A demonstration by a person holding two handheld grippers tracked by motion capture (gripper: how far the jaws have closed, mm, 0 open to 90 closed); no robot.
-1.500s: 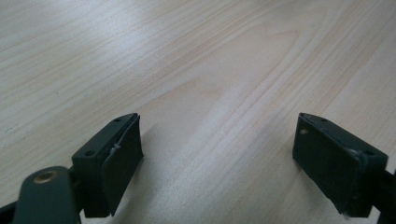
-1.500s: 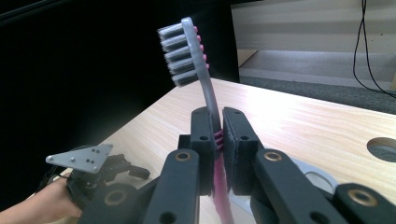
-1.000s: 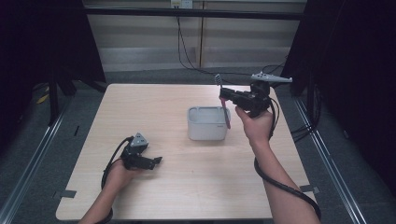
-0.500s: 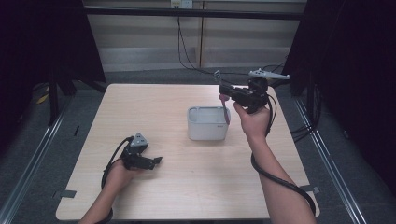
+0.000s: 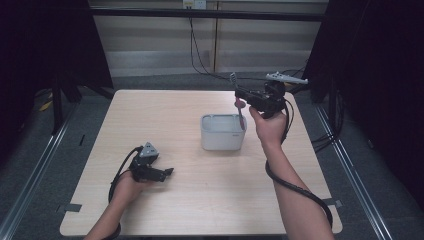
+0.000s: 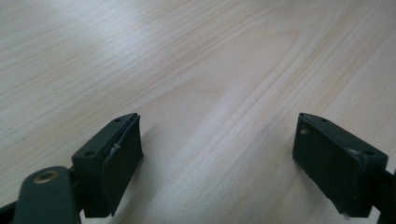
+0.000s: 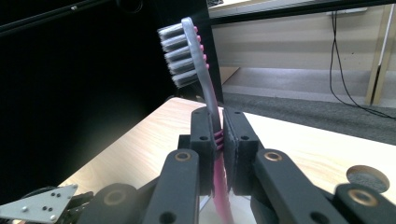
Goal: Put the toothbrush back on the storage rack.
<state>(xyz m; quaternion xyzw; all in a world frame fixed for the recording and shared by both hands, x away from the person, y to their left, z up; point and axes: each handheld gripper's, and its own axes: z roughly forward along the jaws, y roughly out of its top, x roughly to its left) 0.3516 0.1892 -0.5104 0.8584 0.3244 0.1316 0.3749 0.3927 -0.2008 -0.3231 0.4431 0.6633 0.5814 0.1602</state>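
Hiding the toothbrush (image 7: 205, 79) handle's middle: right gripper (image 7: 218, 135) fingers.

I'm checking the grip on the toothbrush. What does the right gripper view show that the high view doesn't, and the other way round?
Right gripper view alone: the toothbrush has grey bristles, and the black pads clamp its pink ribbed neck, head upward.
High view alone: the white container sits on the table below the brush's pink handle end, and the left gripper rests open, far from it.
Both: the right gripper shut on the toothbrush, held roughly upright above the wooden table.
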